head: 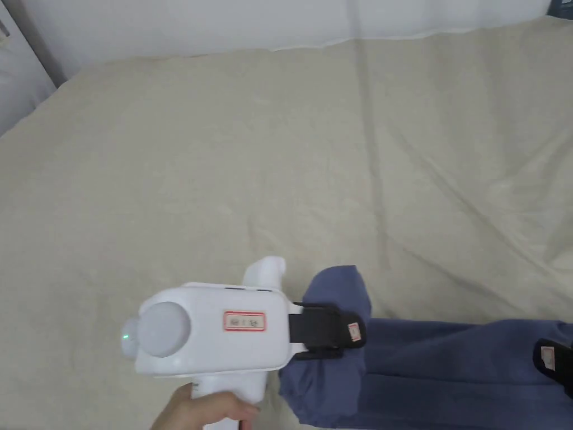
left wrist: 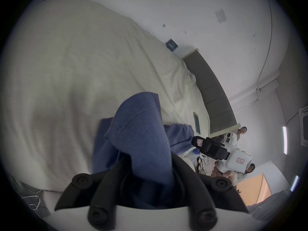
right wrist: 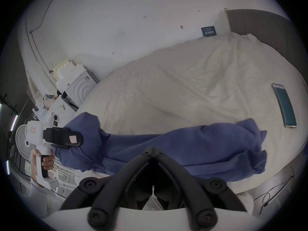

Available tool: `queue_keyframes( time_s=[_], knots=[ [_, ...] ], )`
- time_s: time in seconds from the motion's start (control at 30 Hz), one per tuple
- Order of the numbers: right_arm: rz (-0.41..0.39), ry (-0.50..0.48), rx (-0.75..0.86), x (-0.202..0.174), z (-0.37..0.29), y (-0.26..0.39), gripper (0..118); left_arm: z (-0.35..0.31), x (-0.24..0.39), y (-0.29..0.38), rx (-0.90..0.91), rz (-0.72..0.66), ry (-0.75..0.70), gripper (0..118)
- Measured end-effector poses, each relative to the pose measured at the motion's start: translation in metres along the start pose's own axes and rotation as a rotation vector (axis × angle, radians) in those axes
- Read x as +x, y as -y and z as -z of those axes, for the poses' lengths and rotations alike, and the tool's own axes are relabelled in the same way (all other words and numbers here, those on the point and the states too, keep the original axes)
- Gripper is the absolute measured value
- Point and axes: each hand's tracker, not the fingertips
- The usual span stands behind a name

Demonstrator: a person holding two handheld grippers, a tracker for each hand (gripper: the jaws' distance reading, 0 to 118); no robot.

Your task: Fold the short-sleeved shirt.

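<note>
On a cream-sheeted bed [head: 235, 168], we hold the blue short-sleeved shirt [head: 447, 369] stretched between our two grippers along the near edge of the mattress. The left gripper [head: 352, 331] — white-bodied, black-jawed, with our hand [head: 201, 411] on its grip — has its jaws clamped on a bunched end of the fabric, which rises between them in the left gripper view [left wrist: 143, 151]. The right gripper [head: 551, 358] sits at the frame's right edge in the head view; in the right gripper view [right wrist: 154, 151] its jaws meet at the tips against the cloth [right wrist: 191, 144], and we take them to be pinching the shirt's edge. A phone [right wrist: 284, 108] lies on the sheet, well apart from the garment. A gray headboard [left wrist: 215, 91] stands at the bed's far end, and a white fan [right wrist: 22, 143] stands beside the bed — behind the left gripper.
</note>
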Motion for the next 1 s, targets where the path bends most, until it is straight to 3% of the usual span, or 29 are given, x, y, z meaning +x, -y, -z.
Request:
queue_keyframes(
  time_s=[0.2, 0.4, 0.47, 0.5, 0.57, 0.63, 0.8, 1.0],
  knots=[
    [0.043, -0.005, 0.042, 0.031, -0.023, 0.001, 0, 0.085, 0.034, -0.003, -0.122, 0.029, -0.110, 15],
    [0.089, 0.001, 0.051, 0.053, -0.030, 0.006, 0, 0.105, 0.038, -0.002, -0.135, 0.013, -0.189, 15],
    [0.094, -0.002, 0.052, 0.057, -0.029, 0.009, 0, 0.108, 0.043, -0.006, -0.138, 0.010, -0.210, 27],
    [0.096, -0.003, 0.050, 0.058, -0.028, 0.010, 0, 0.110, 0.047, -0.008, -0.156, 0.021, -0.208, 41],
    [0.105, -0.012, 0.045, 0.060, -0.027, 0.012, 0, 0.108, 0.054, -0.009, -0.165, 0.039, -0.177, 80],
    [0.111, -0.024, 0.039, 0.061, -0.025, 0.014, 0, 0.107, 0.065, -0.009, -0.116, 0.014, -0.075, 103],
    [0.106, -0.028, 0.032, 0.064, -0.026, 0.016, 0, 0.096, 0.096, -0.013, -0.085, 0.045, -0.005, 104],
    [0.118, -0.018, 0.067, 0.069, -0.037, 0.013, 0, 0.068, 0.101, -0.015, -0.042, 0.157, -0.132, 104]
  ],
)
